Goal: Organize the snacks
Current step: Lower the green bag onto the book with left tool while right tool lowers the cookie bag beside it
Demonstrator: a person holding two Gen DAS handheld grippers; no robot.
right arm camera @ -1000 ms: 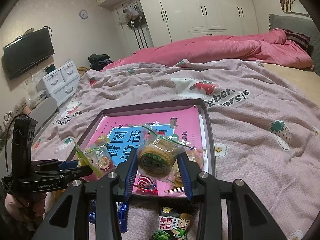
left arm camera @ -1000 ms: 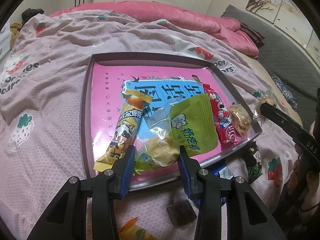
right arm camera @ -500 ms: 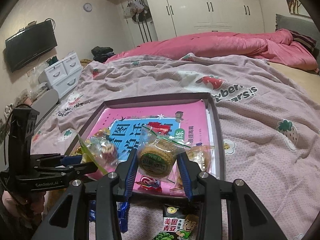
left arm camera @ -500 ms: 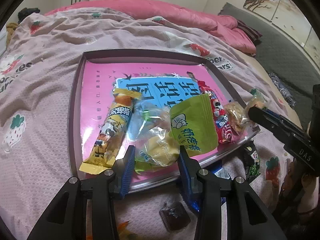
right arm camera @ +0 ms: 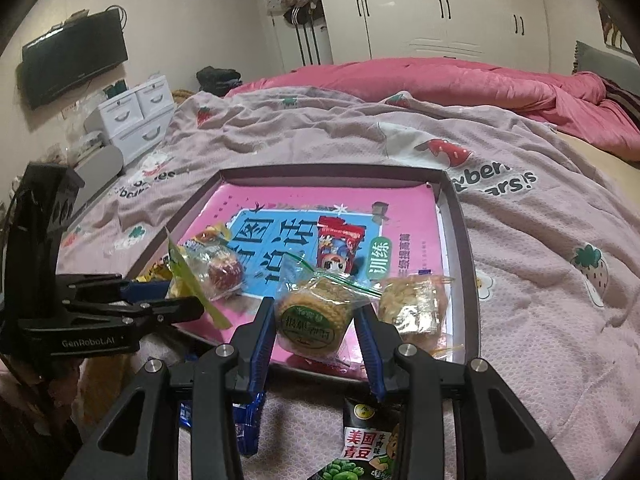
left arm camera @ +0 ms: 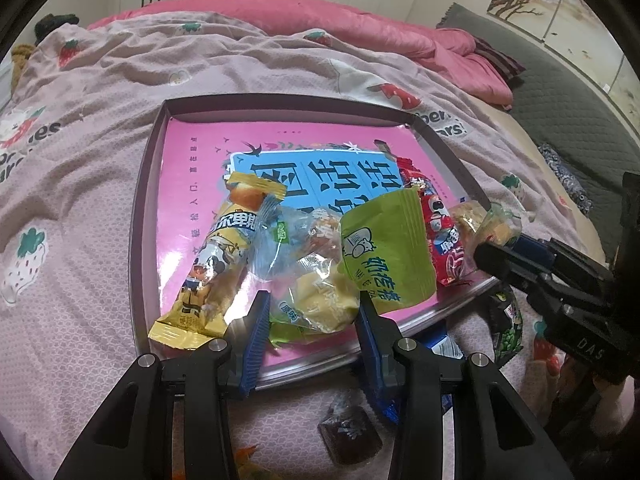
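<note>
Your left gripper (left arm camera: 310, 312) tilts steeply down over the near edge of the tray (left arm camera: 138, 220), its blue pads clamped on a clear packet of yellow snack (left arm camera: 316, 296) that lies among the other snacks at the tray's near side. Your right gripper (right arm camera: 316, 320) points down at a gentler slant at the tray's near right corner, jaws narrowed onto a round cake in a clear wrapper (right arm camera: 314, 318), held just above the pink book (right arm camera: 404, 208) that lines the tray.

Left of your left-hand packet lies a long yellow bar (left arm camera: 218, 256); right of it sit a green pouch (left arm camera: 384, 248) and a red packet (left arm camera: 438, 224). A second wrapped cake (right arm camera: 412, 308) rests just right of your right-hand one, close to the right rim.

The far half of the tray is open, as is its far left. Outside the near rim, a green-pea bag (right arm camera: 368, 440), a blue packet (right arm camera: 244, 424) and a dark wrapped square (left arm camera: 350, 434) lie on the strawberry blanket (right arm camera: 540, 280).
</note>
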